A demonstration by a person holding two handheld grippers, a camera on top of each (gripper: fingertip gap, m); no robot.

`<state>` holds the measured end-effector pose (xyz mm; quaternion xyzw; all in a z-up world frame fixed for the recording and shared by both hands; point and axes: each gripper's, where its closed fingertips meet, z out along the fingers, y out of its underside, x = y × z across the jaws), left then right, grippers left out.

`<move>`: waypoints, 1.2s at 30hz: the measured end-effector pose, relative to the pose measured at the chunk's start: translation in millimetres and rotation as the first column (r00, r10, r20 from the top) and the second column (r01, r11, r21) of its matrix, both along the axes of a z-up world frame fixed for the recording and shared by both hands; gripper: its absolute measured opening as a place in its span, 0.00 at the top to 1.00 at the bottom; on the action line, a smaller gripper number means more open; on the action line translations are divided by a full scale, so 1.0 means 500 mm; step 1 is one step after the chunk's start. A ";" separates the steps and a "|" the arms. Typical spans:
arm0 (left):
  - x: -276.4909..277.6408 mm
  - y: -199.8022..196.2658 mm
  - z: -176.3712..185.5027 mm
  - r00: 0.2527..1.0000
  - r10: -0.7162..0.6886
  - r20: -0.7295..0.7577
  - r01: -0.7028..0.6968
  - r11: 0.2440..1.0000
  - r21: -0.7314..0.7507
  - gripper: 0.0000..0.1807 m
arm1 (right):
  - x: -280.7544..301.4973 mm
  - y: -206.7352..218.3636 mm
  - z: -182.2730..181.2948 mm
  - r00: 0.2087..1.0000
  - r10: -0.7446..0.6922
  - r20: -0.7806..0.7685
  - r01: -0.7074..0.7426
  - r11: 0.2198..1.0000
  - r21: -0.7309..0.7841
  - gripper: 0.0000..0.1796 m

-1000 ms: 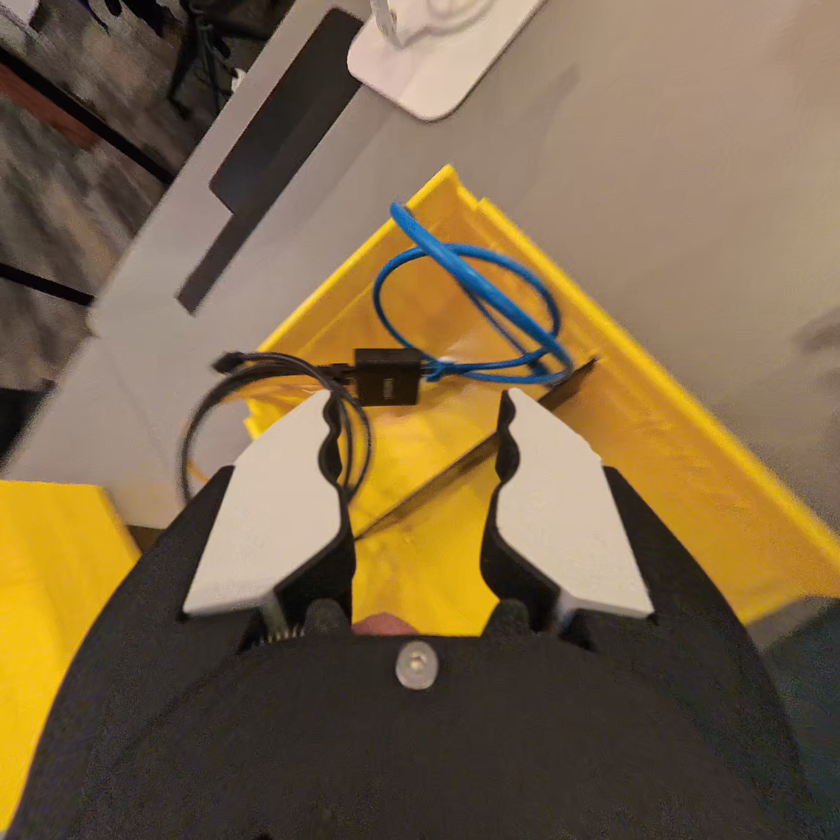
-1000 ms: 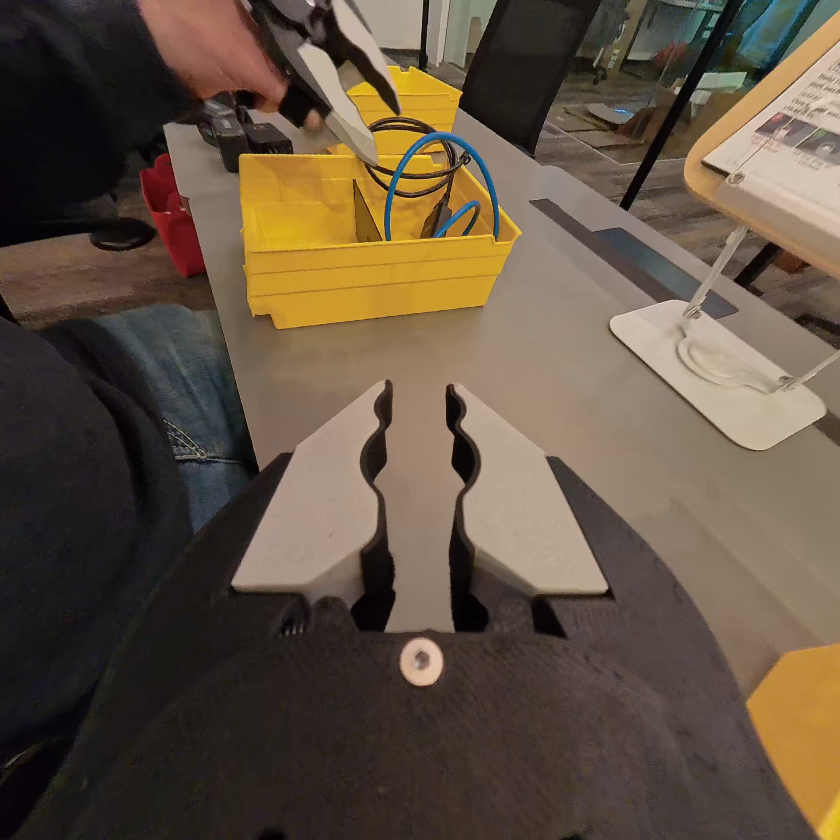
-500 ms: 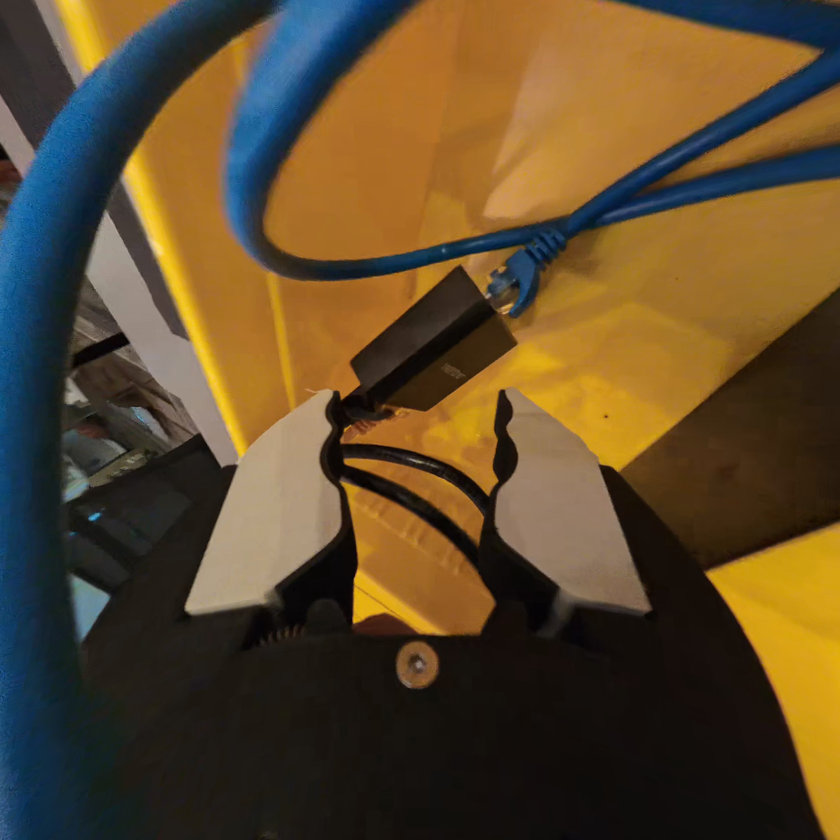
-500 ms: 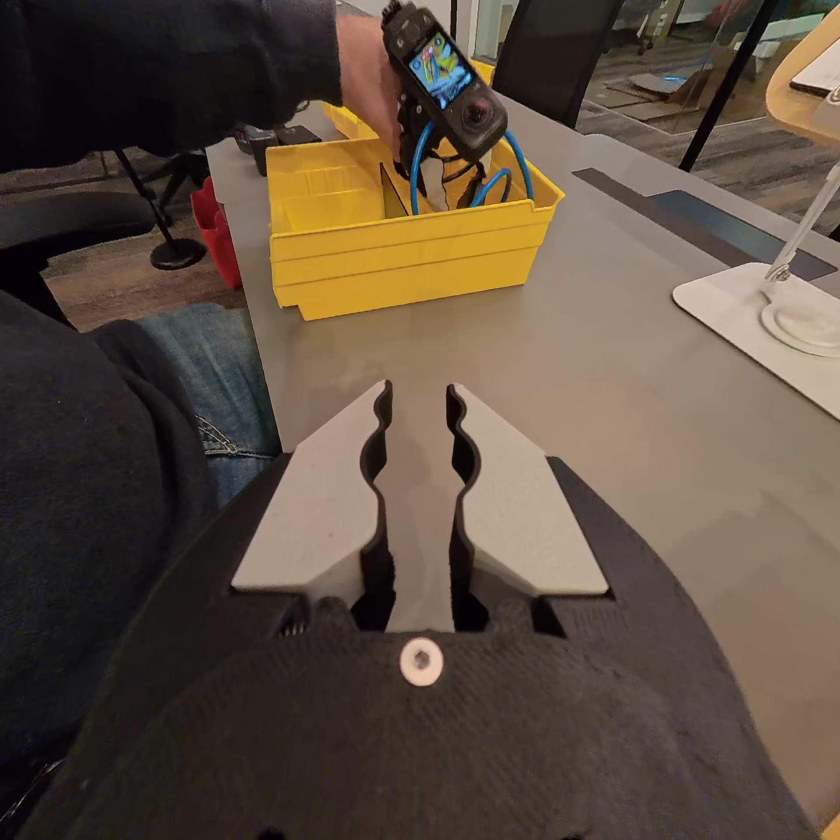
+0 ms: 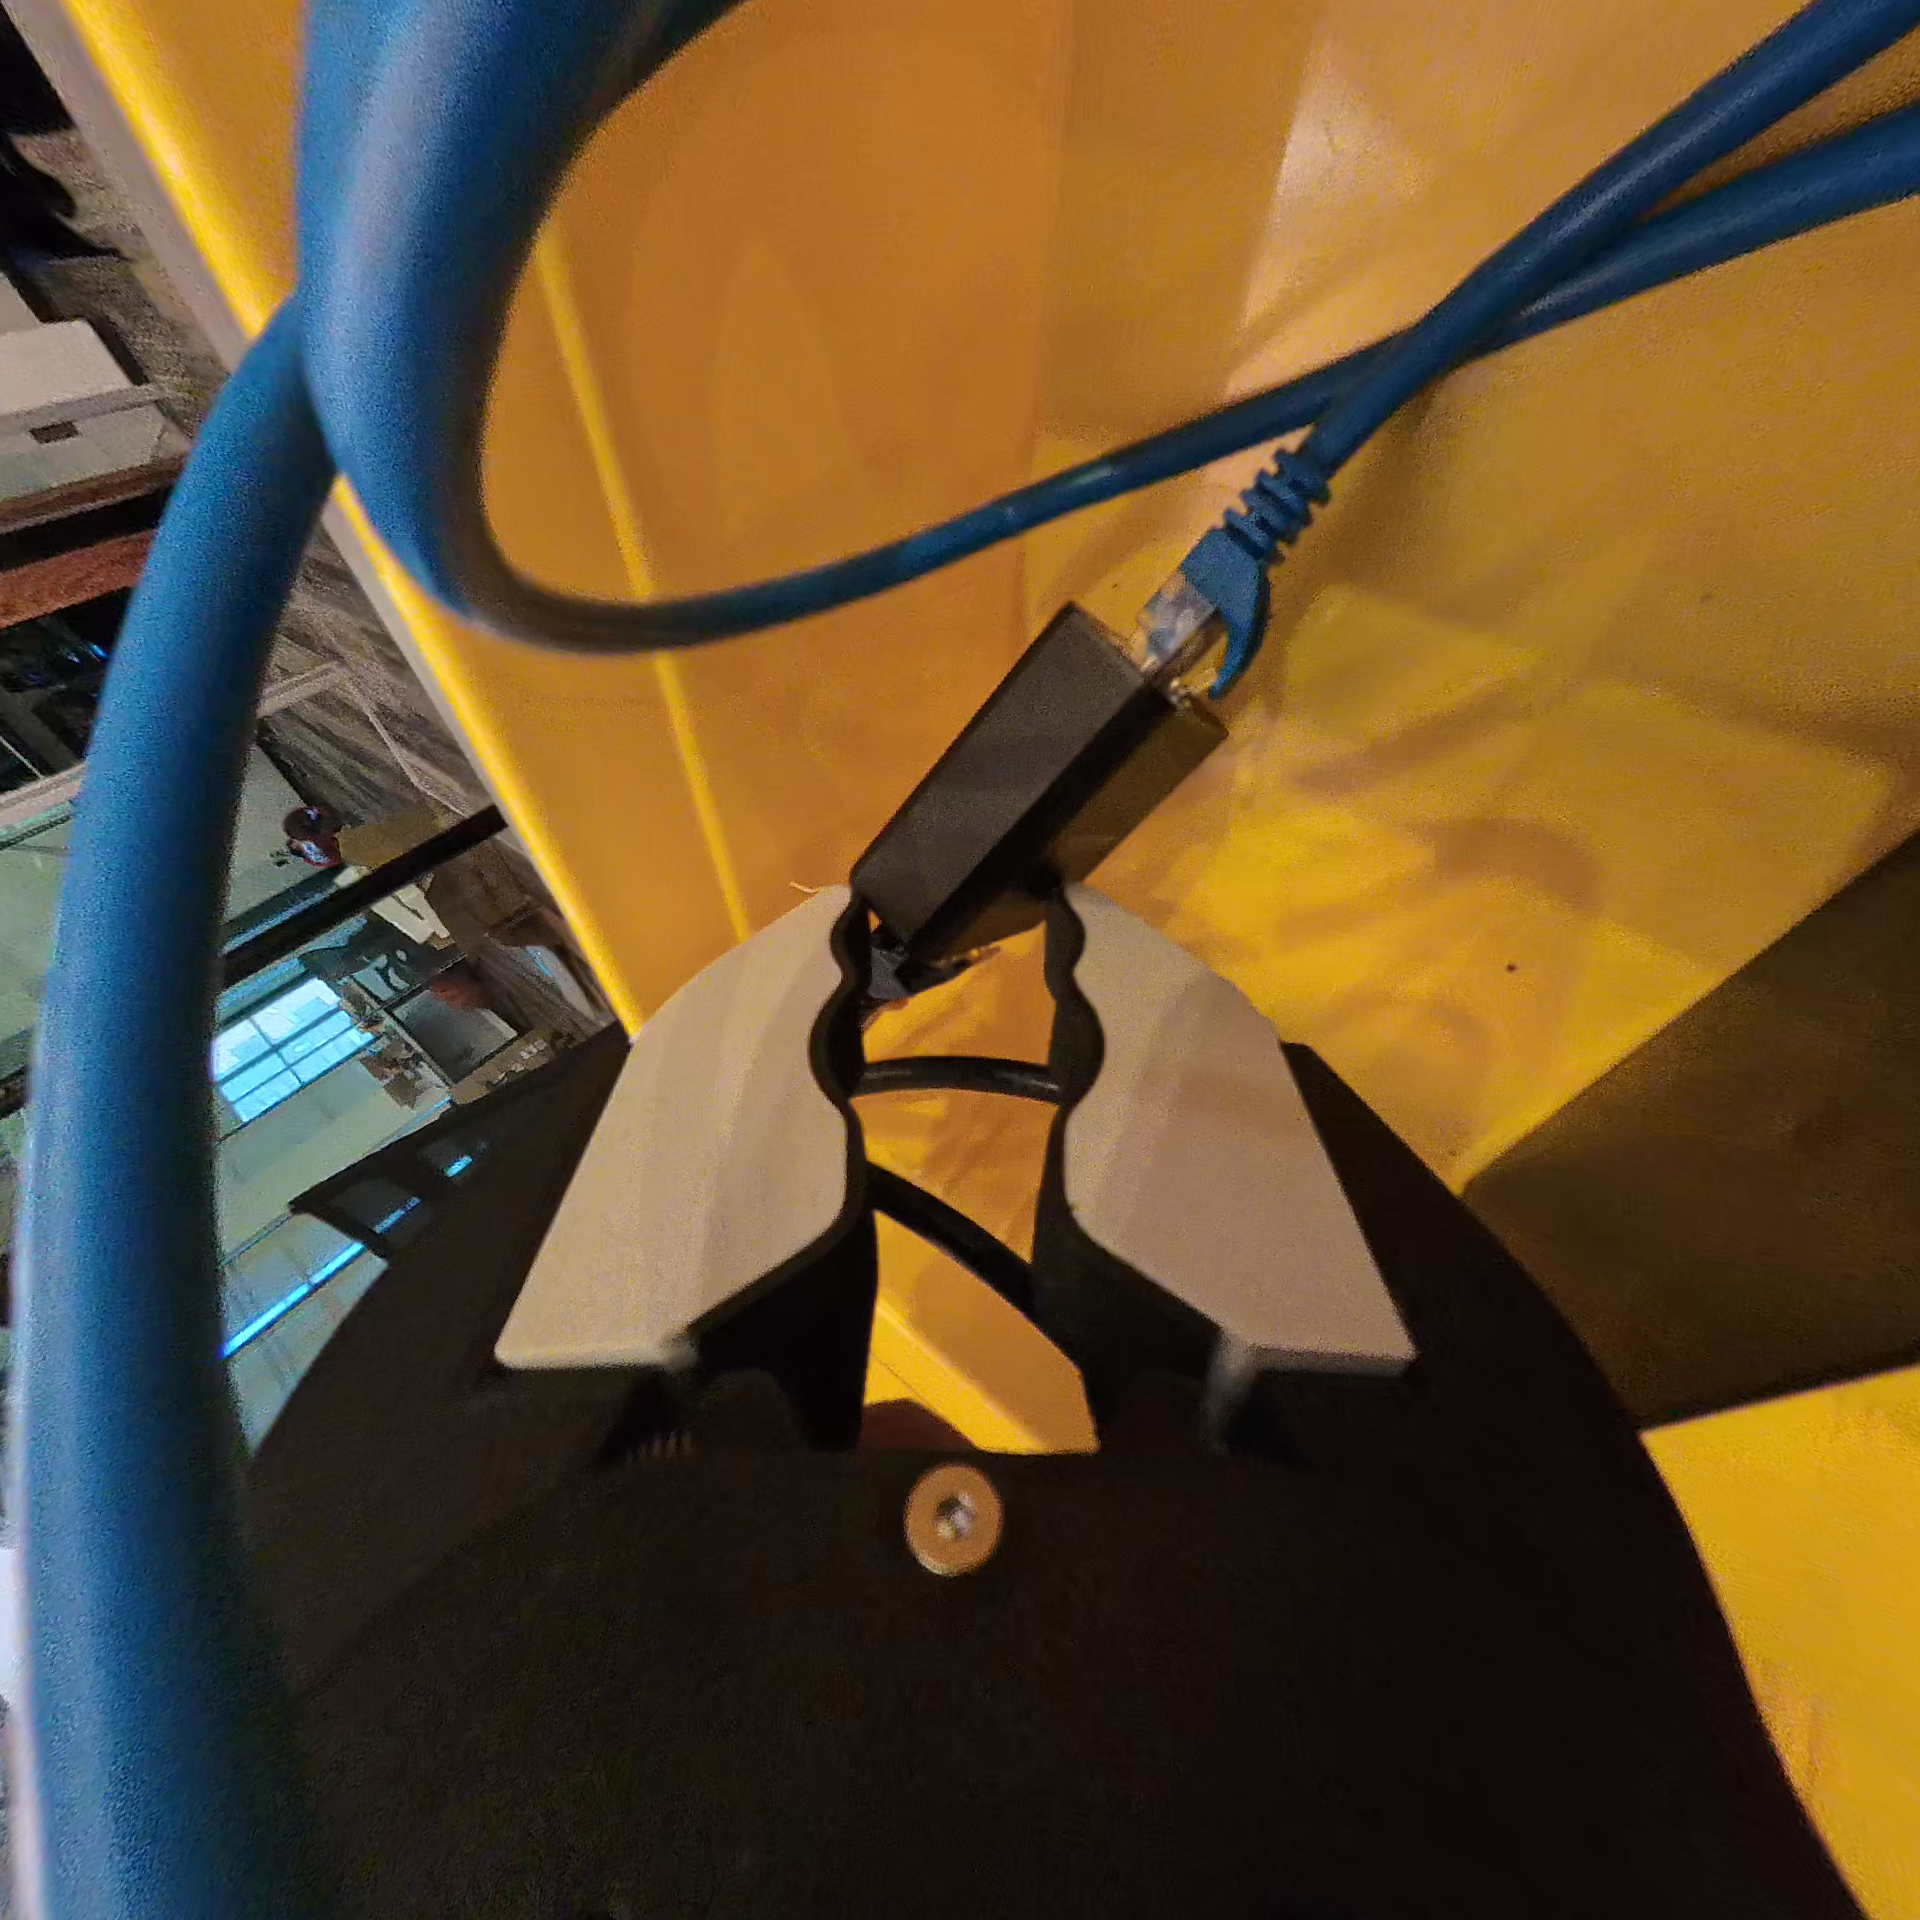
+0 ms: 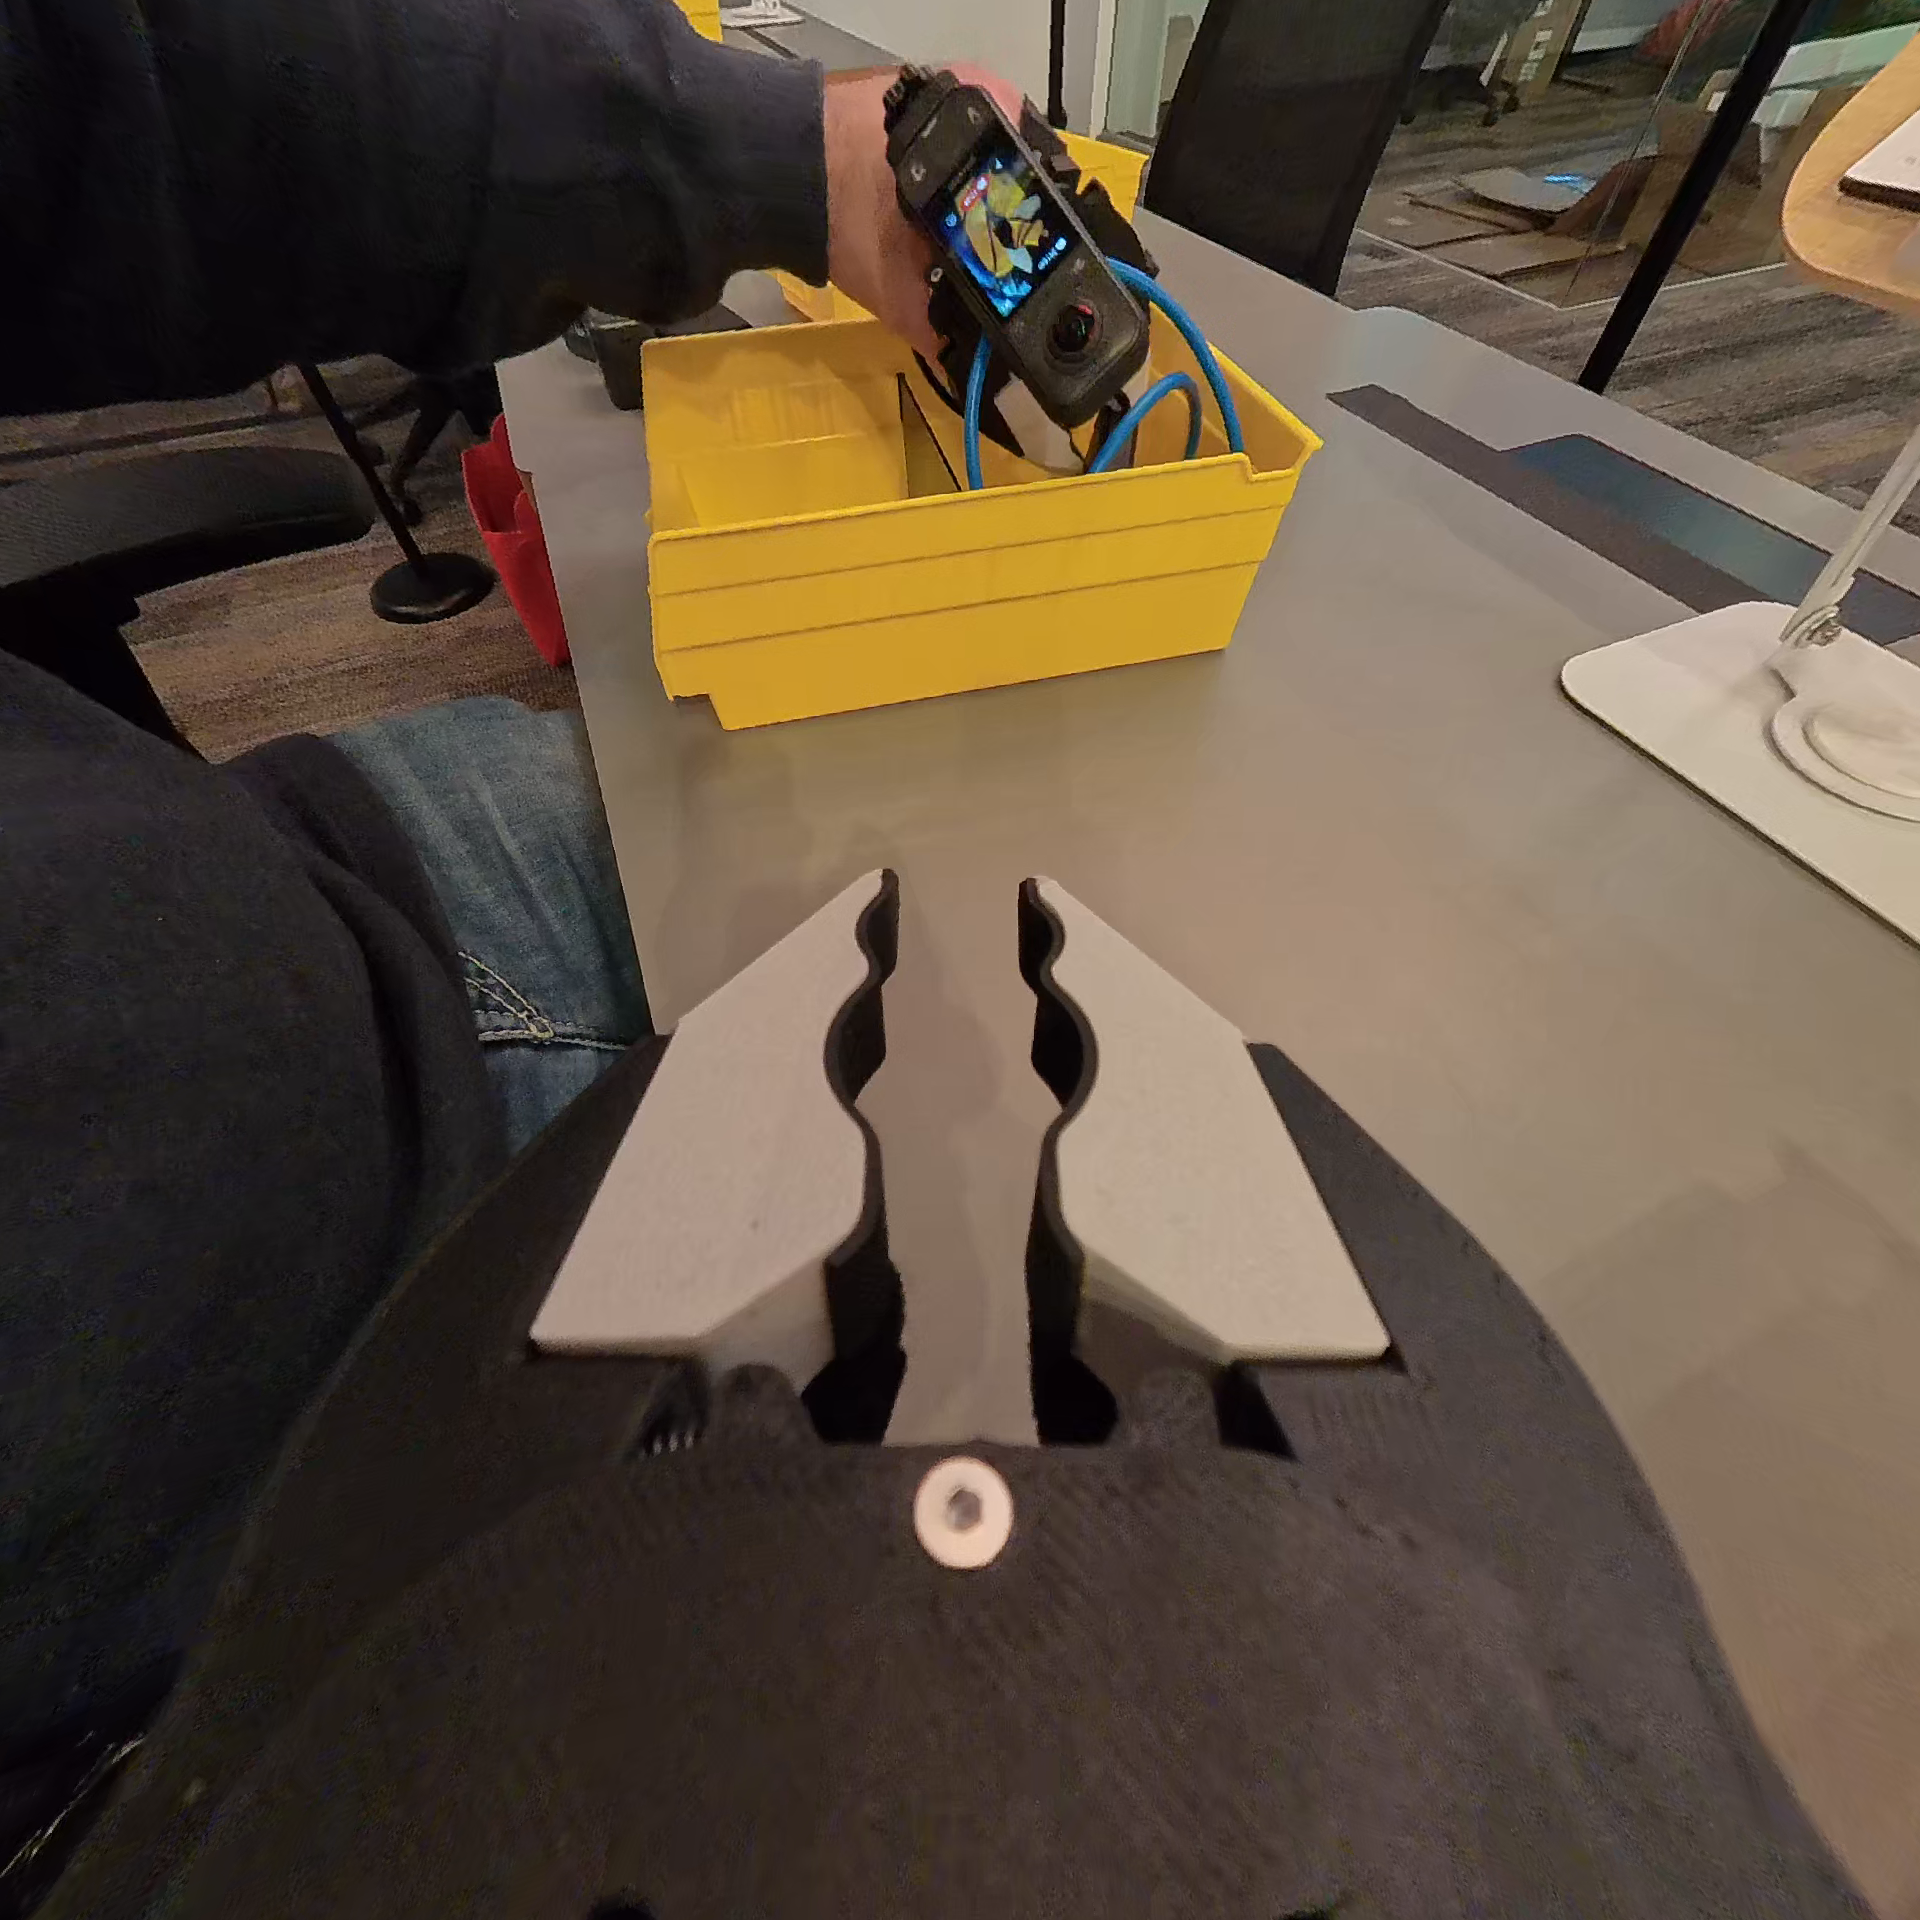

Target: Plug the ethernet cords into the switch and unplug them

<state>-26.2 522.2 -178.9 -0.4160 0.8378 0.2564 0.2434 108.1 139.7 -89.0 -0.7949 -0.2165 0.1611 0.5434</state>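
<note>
The cord [image 5: 790,592] is bright blue, and its plug [image 5: 1210,603] at 1 o'clock has a clear tip. The little box [image 5: 1029,769] it goes into is black, with a thin black wire [image 5: 956,1081] behind it. The bin [image 6: 935,613] at 12 o'clock is yellow all over, with a dark wall [image 6: 920,442] inside. The left gripper [image 5: 951,914] and the right gripper [image 6: 956,894] have light grey fingers on black bodies. The table [image 6: 1403,852] is plain grey. The sleeve [image 6: 416,177] is dark navy. The jeans [image 6: 499,862] are blue.

Red bin [image 6: 516,540] beside table [image 6: 1351,883]; white stand base [image 6: 1745,727].
</note>
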 end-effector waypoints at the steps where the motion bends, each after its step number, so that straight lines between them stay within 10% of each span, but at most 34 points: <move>1: -0.001 -0.001 0.001 1.000 0.004 0.013 -0.004 1.000 -0.006 0.84 | 0.000 0.000 0.001 1.000 0.000 -0.002 0.000 1.000 0.001 0.88; 16: -0.024 -0.014 0.093 0.993 -0.039 0.111 0.033 0.998 0.059 0.90 | 0.012 0.011 0.005 1.000 -0.014 0.013 0.013 1.000 0.017 0.86; 36: 0.010 -0.041 0.474 0.814 -0.002 0.580 -0.062 0.994 0.090 0.92 | 0.052 0.027 0.051 0.990 -0.089 0.109 0.080 0.993 0.090 0.85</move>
